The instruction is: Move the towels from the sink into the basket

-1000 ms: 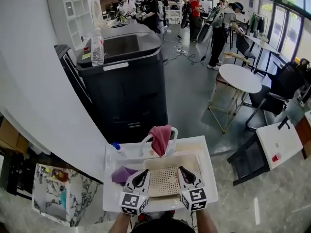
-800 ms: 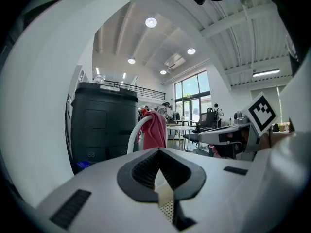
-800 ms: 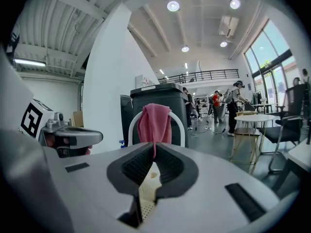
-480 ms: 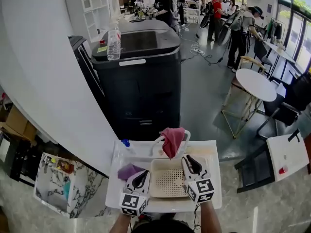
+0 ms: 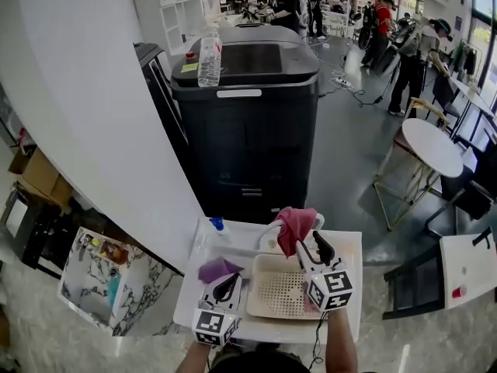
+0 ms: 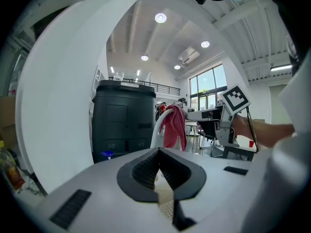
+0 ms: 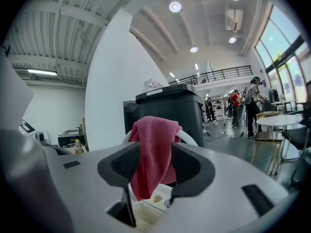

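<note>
Red towel [image 7: 154, 149] hangs vertically (over arch [image 7: 187, 137]) between right hand-held gripper [image 5: 314, 247] jaws, just opened

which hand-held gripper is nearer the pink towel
Right. The right hand-held gripper has just been opening around the pink towel; the left hand-held gripper sits by the purple towel.

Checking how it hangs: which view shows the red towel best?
Right gripper view: the red towel hangs large and central, draped over a white loop. Head view shows it small from above; left gripper view, farther off.
</note>
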`<action>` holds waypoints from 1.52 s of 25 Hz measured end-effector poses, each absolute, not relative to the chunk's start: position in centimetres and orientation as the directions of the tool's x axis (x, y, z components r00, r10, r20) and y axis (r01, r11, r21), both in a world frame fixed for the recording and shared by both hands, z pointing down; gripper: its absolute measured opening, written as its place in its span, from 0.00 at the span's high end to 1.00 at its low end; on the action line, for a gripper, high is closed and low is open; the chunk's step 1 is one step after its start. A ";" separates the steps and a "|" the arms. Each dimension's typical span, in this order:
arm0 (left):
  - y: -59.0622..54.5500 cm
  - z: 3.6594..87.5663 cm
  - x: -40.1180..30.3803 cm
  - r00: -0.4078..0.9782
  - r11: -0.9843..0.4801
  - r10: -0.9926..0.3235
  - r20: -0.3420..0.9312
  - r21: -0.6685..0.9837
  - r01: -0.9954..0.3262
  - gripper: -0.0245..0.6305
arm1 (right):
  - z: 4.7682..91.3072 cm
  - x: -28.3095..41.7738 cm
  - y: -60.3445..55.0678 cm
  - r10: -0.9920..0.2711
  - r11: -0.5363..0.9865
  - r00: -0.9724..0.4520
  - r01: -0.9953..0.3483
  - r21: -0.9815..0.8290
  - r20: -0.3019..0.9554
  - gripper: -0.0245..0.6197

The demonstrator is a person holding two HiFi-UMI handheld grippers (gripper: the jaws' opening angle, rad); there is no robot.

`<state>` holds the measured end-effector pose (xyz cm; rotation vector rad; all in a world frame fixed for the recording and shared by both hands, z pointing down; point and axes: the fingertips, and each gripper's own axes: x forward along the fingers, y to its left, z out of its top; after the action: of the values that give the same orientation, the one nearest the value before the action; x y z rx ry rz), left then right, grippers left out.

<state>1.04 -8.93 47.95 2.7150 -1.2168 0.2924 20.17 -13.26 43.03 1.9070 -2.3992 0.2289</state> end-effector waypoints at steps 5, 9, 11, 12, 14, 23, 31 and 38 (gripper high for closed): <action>-9.4 48.3 0.5 0.632 -0.640 -0.734 0.248 0.056 -0.766 0.96 | 43.7 20.1 -14.8 -0.952 0.248 -0.262 -0.964 -0.100 0.161 0.62; -9.9 48.3 0.3 0.623 -0.632 -0.740 0.253 0.054 -0.773 0.96 | 44.3 19.4 -15.5 -0.941 0.275 -0.290 -0.956 -0.103 0.177 0.61; -10.0 48.3 0.3 0.621 -0.631 -0.741 0.255 0.053 -0.774 0.96 | 44.5 19.2 -15.6 -0.937 0.283 -0.298 -0.954 -0.102 0.184 0.61; -10.1 48.3 0.3 0.621 -0.630 -0.742 0.255 0.053 -0.775 0.96 | 44.5 19.3 -15.6 -0.937 0.283 -0.297 -0.954 -0.100 0.185 0.61; -10.1 48.3 0.4 0.620 -0.630 -0.742 0.254 0.053 -0.775 0.96 | 44.5 19.5 -15.7 -0.941 0.274 -0.286 -0.957 -0.092 0.181 0.62; -10.2 48.6 0.3 0.620 -0.630 -0.740 0.261 0.057 -0.775 0.96 | 44.7 19.8 -16.1 -0.944 0.260 -0.266 -0.964 -0.057 0.197 0.70; -10.2 48.4 0.2 0.627 -0.636 -0.735 0.258 0.057 -0.770 0.96 | 44.5 20.2 -16.2 -0.955 0.216 -0.219 -0.976 -0.037 0.201 0.86; -10.0 47.8 0.0 0.636 -0.645 -0.731 0.245 0.055 -0.762 0.96 | 43.3 20.4 -15.4 -0.964 0.199 -0.201 -0.980 -0.030 0.172 0.89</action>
<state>-0.04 -9.99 47.76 2.7007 -1.2417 0.3015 20.36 -15.41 43.35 1.9079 -2.3409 0.2005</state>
